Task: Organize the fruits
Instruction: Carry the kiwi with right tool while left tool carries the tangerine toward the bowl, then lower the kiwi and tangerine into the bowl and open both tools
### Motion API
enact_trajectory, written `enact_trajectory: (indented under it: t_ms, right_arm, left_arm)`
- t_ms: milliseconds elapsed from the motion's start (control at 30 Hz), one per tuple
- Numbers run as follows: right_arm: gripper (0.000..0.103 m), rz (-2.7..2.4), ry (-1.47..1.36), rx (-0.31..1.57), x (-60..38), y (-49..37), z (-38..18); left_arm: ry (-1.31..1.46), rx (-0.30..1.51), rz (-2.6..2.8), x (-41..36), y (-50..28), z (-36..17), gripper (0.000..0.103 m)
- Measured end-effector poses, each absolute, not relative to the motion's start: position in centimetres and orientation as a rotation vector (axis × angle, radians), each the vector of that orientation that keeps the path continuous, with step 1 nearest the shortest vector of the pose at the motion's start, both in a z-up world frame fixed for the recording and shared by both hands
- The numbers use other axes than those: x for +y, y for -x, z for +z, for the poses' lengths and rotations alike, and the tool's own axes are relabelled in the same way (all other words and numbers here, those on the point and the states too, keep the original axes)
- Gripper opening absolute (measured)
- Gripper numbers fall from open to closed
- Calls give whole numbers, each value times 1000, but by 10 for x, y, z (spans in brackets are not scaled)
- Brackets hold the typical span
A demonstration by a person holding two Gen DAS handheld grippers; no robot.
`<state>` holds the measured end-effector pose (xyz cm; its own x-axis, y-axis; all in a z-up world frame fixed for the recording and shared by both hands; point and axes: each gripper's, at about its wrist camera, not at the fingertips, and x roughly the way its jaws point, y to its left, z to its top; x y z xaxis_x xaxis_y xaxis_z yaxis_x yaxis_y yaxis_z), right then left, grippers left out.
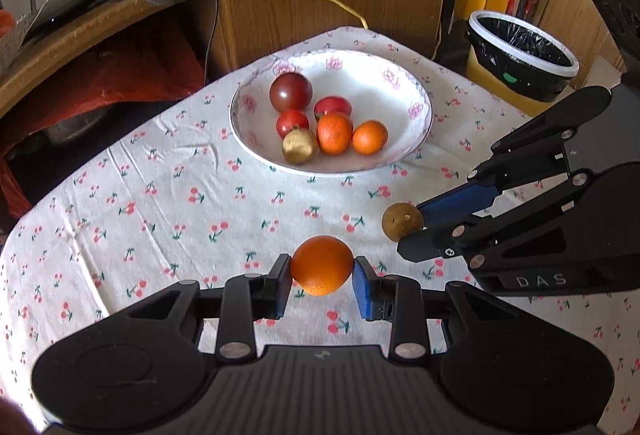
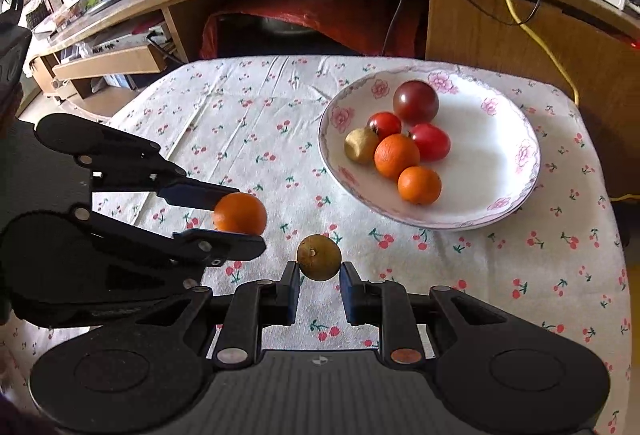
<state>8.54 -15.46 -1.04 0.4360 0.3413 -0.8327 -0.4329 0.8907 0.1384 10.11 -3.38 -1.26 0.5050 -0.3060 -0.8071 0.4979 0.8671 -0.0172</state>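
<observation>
Above the cloth-covered surface, the left claw grips an orange and the right claw clamps a brown fruit; next, carry both to the bowl and release.

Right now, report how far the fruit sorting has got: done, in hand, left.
Done: six fruits already sit in the white floral-rimmed bowl, including a dark purple-red tomato and two small oranges. In hand: the left gripper has its jaws shut on a round orange; the right gripper holds a small brown-green round fruit. Left: both must go to the bowl; no loose fruit shows on the cherry-print cloth.
</observation>
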Motion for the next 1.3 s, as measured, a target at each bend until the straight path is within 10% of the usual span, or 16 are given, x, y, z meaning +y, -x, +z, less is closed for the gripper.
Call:
enact_trajectory:
  t_ms: [1300]
  right_arm:
    - [19, 288, 23, 918, -189, -130, -6]
  left_arm:
    - [-187, 860, -467, -71, -172, -11, 40]
